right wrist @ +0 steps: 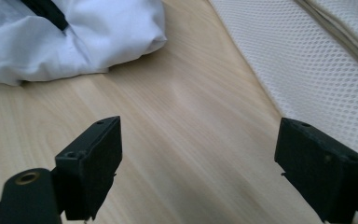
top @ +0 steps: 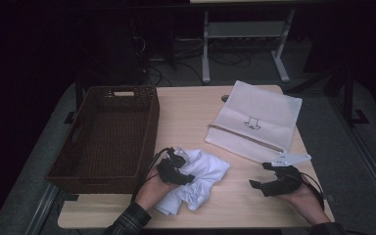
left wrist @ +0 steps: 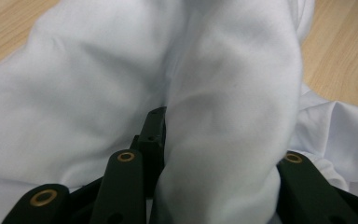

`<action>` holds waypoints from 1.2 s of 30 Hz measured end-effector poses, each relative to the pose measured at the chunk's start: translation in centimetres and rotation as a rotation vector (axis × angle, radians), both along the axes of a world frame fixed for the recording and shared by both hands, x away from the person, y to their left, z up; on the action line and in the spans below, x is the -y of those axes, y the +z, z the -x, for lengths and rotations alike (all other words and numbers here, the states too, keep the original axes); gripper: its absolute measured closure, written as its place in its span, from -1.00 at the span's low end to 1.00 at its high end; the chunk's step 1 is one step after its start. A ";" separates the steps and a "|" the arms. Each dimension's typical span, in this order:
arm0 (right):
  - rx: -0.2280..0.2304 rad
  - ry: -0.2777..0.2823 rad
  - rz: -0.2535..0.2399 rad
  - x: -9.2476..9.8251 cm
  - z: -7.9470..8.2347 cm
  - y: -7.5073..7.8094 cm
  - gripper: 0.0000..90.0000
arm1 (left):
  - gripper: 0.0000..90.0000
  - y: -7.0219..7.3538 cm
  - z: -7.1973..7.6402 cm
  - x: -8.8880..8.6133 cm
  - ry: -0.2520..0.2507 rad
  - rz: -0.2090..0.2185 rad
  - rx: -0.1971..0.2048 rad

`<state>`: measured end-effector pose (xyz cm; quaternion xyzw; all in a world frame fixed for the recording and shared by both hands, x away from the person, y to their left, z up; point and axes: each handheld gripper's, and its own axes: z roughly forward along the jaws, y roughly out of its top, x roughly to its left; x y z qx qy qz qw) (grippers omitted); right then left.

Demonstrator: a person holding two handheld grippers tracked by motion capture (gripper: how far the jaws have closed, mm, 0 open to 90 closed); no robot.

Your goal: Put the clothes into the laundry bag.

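While the basket (top: 108, 134) is seen from above, cloth (left wrist: 223, 107) is gripped by the left gripper (left wrist: 214, 186); the right gripper (right wrist: 198, 163) is held wide open, empty.

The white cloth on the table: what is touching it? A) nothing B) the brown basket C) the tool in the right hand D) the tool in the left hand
D: the left tool sits on the white cloth, with a fold bunched between its jaws, while the right tool stays apart over bare wood.

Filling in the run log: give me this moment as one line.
left gripper: on white cloth, fold between jaws | right gripper: open, empty, above table | mesh bag: flat | basket: empty
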<state>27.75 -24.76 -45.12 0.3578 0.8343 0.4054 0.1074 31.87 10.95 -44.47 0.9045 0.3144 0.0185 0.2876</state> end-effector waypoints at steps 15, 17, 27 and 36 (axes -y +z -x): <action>0.038 0.006 -0.006 -0.8 -3.9 2.1 -0.49 | 0.30 -0.1 -0.2 0.1 -0.006 0.001 -0.007; 0.041 0.012 0.016 -1.0 -4.6 2.3 -0.49 | 0.30 -0.2 -0.2 0.1 -0.002 0.009 -0.013; 0.067 0.003 -0.021 -1.1 -8.2 3.8 -0.46 | 0.30 -0.2 -0.3 0.0 -0.013 0.012 -0.009; 0.040 0.015 -0.044 -1.3 -11.3 4.8 -0.31 | 0.31 -0.2 -0.3 0.1 -0.018 -0.007 -0.003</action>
